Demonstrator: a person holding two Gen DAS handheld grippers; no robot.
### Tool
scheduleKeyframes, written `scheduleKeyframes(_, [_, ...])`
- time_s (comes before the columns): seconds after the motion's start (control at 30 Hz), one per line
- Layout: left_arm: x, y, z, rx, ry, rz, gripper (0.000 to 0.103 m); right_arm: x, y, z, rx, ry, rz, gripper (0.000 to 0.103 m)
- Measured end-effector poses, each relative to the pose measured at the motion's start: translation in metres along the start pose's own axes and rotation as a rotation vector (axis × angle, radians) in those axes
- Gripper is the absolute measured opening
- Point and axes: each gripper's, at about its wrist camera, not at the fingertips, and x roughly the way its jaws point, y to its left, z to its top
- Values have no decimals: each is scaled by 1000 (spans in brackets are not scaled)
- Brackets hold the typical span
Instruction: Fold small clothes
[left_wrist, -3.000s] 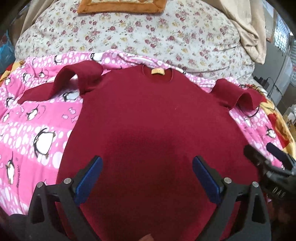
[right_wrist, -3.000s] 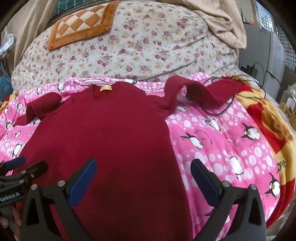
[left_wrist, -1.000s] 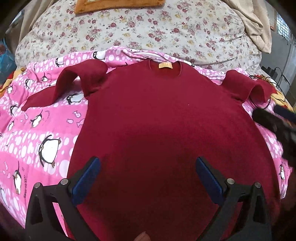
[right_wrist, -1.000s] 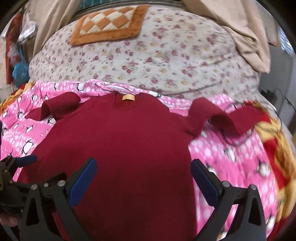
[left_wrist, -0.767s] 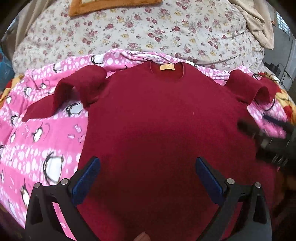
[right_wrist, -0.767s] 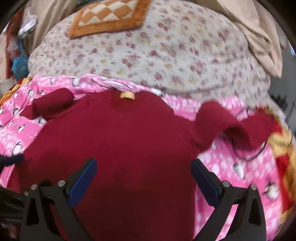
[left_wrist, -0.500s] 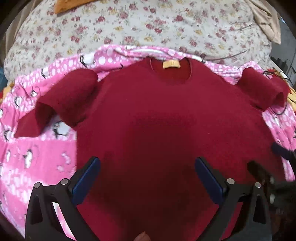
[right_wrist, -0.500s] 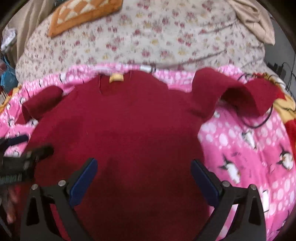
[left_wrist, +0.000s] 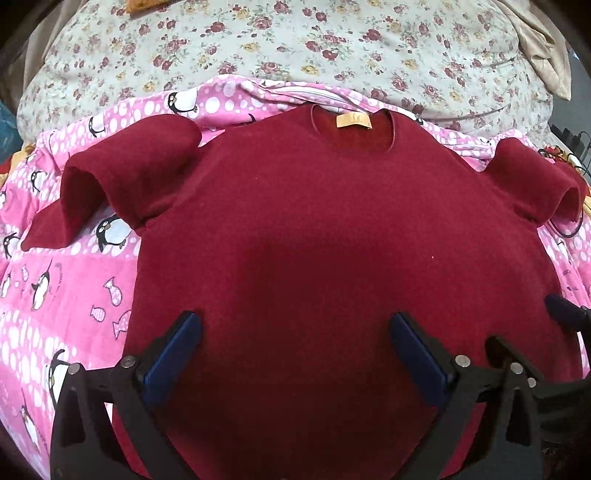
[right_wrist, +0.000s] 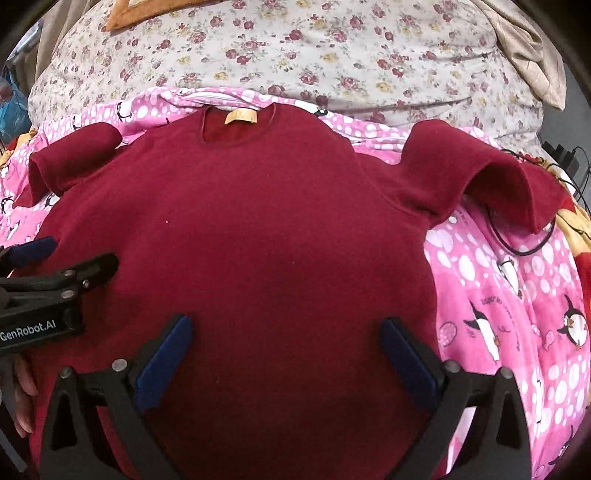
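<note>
Near edge of the bed: left gripper (left_wrist: 293, 338) hovering over lower middle of the dark red sweater (left_wrist: 332, 240), jaws spread wide, nothing between the pads. Right gripper (right_wrist: 286, 341) same story, released, empty, over the lower body just right of centre. Both above the fabric; contact not discernible from these views.

Sweater lying face up and mostly flat on the pink penguin blanket (left_wrist: 55, 295), hem toward the near edge, neckline with tan label (left_wrist: 354, 120) toward the far side. Not folded yet, judging by the spread body.

Likely step: first fold, starting with a sleeve or a side. Left sleeve (left_wrist: 122, 188) humped into an arch, cuff end trailing toward the blanket's left edge. Right sleeve (right_wrist: 480, 177) also arched and standing off the blanket, with a black cable (right_wrist: 524, 243) looped just beneath it.

To do well:
- Pinch one layer stack at the shoulder seam or sleeve cuff, not mid-body.
- Flatten each sleeve arch before folding across the chest, else bulk gets trapped.
- Keep right pads clear of the cable; snag risk.
- Thick fleece-like knit probably grips the blanket pile; lift, don't drag.
- Keep fold lines parallel to the side seams, label as centre reference.

Farther: floral quilt (left_wrist: 332, 44) mounded behind the neckline, orange cushion (right_wrist: 147, 11) at the far edge.
</note>
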Motion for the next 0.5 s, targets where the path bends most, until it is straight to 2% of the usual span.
scheduleKeyframes(0.5, [2,0,-4,-2,-25,-11,86,-1,1,-3,3,-27,-5,102])
